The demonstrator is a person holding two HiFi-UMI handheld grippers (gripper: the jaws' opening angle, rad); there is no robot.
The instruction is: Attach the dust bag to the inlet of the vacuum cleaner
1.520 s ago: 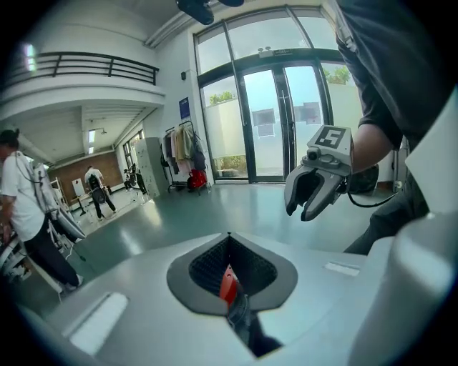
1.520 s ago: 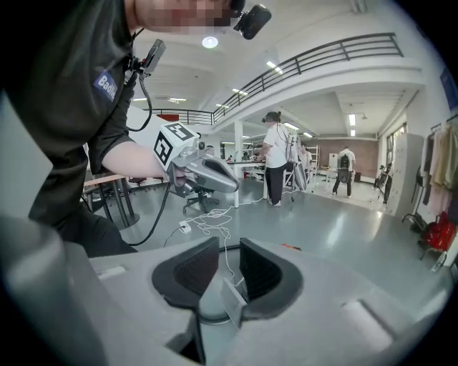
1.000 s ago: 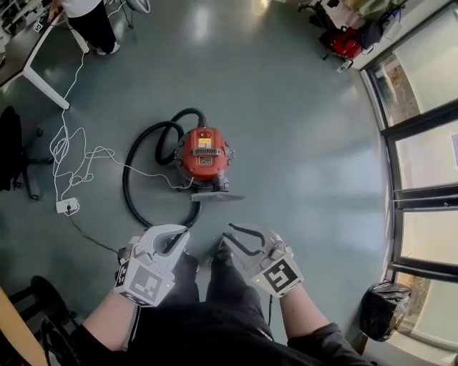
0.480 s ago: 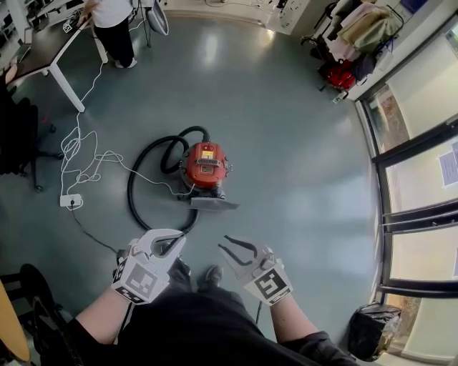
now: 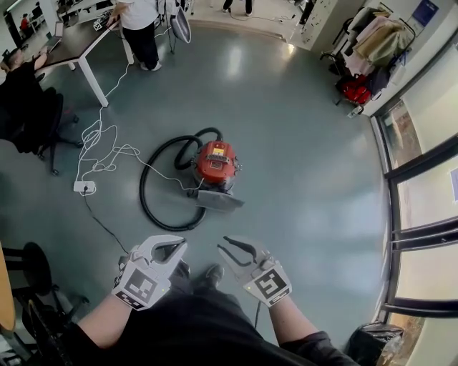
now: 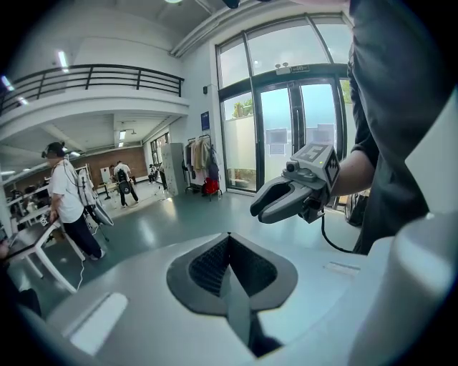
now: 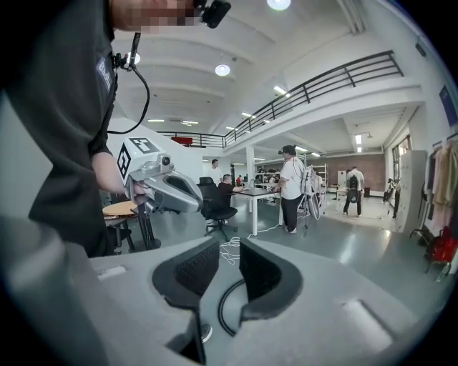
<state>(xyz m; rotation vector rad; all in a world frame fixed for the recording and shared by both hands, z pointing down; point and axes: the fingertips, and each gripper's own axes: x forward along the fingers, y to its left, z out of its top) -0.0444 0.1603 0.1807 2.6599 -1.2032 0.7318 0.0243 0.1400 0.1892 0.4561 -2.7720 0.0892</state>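
The red vacuum cleaner stands on the floor ahead of me, its black hose looped to its left. A flat grey piece lies against its near side; I cannot tell whether this is the dust bag. Both grippers hang in the air close to my body, well short of the vacuum. My left gripper is shut with nothing in it, its jaws pressed together. My right gripper is open and empty. In the right gripper view a stretch of hose shows on the floor through the gap between its jaws.
A white cable runs from a power strip toward the vacuum. At the far left are a desk, a standing person and a black chair. Glass doors line the right side, and a black bin bag sits at the near right.
Both grippers have risen and drawn back with me, so the vacuum looks smaller and farther off and more of the room shows. The jaws stand as before.
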